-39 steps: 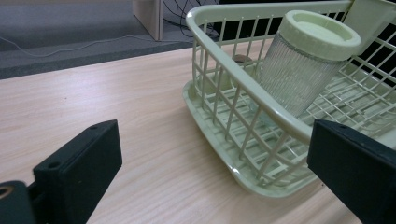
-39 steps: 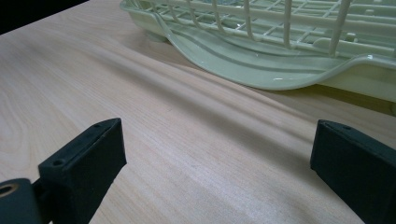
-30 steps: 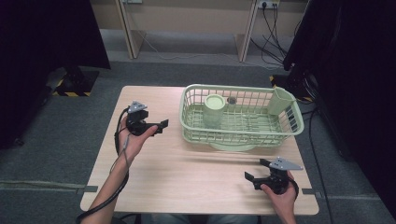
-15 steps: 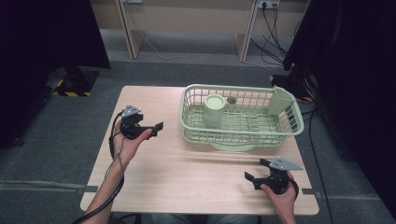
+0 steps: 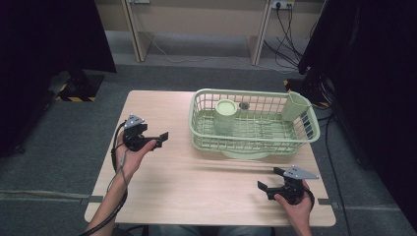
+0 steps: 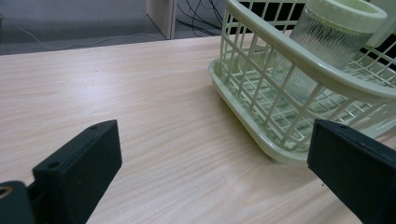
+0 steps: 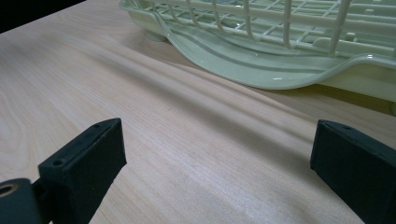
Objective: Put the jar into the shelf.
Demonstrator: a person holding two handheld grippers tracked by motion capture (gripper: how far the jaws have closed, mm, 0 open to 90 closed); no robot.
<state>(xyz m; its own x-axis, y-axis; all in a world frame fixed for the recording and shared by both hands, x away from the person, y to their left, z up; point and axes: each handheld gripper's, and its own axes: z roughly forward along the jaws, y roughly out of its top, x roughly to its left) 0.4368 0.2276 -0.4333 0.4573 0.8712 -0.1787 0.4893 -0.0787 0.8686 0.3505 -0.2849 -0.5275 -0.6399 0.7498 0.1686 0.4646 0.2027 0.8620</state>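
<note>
A person at a wooden table (image 5: 196, 182) holds a gripper in each hand beside a pale green dish basket (image 5: 305, 129), both claws spread wide and empty. The left gripper (image 5: 158, 138) hangs just off the basket's near left corner, aimed at a ribbed glass jar with a green lid (image 5: 225, 115) that stands upright inside the basket's left half. The right gripper (image 5: 268, 184) sits low over the table's front edge, well apart from the basket. A green cup (image 5: 294, 106) is fixed in the far right corner; a small dark item (image 5: 243, 105) behind the jar is too small to identify. The work looks to be at the approach stage: the left claw would next need to rise over the rim and close around the jar.
</note>
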